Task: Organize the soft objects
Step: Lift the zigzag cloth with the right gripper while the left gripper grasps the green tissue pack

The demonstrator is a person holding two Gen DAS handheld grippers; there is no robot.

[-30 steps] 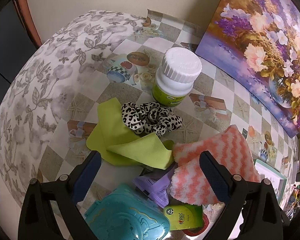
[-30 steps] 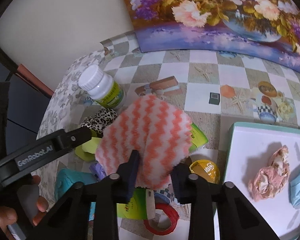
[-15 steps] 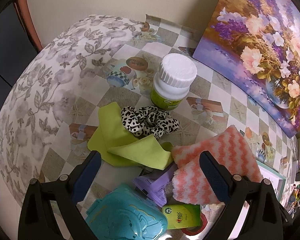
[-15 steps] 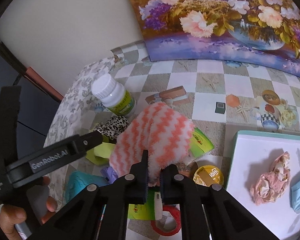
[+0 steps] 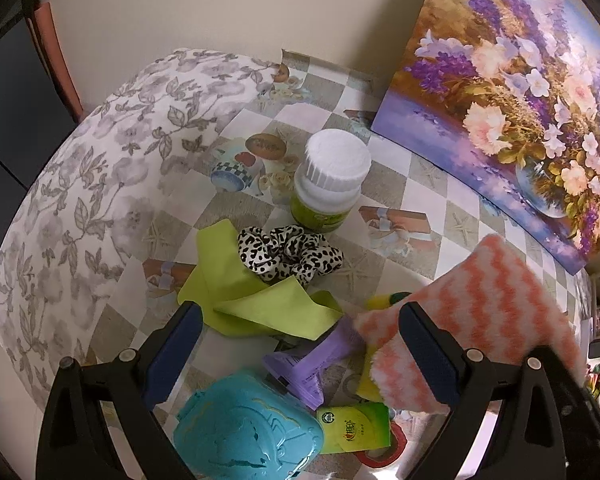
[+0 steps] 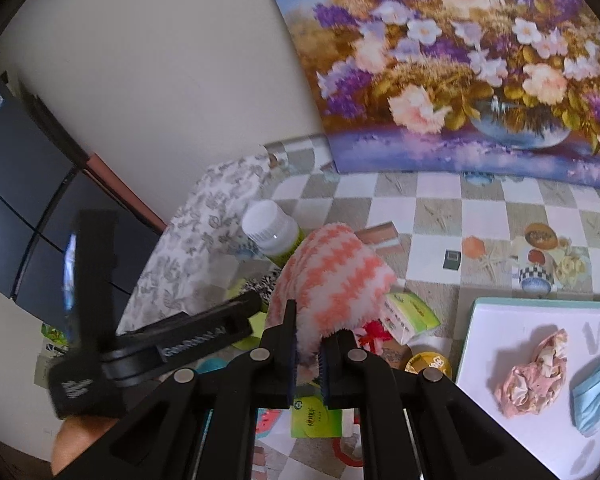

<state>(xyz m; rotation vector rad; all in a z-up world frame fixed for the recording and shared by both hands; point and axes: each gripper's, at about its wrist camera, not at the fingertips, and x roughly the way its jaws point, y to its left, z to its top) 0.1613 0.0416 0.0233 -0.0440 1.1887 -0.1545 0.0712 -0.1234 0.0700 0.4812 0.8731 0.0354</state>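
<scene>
striped cloth (image 5: 488, 312) lifted, scrunchie (image 5: 290, 254) on table (image 5: 412, 216)

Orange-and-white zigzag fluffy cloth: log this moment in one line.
right hand-held gripper: shut on orange-and-white zigzag fluffy cloth | cloth: off table | left hand-held gripper: open

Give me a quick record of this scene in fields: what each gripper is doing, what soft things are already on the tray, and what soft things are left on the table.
right gripper: shut on the orange-and-white cloth, lifted off the table
left gripper: open, holding nothing, above the clutter
tray: pink crumpled cloth, blue face mask
soft things on the table: leopard scrunchie, green cloth
hard item nearby: white-capped bottle
</scene>
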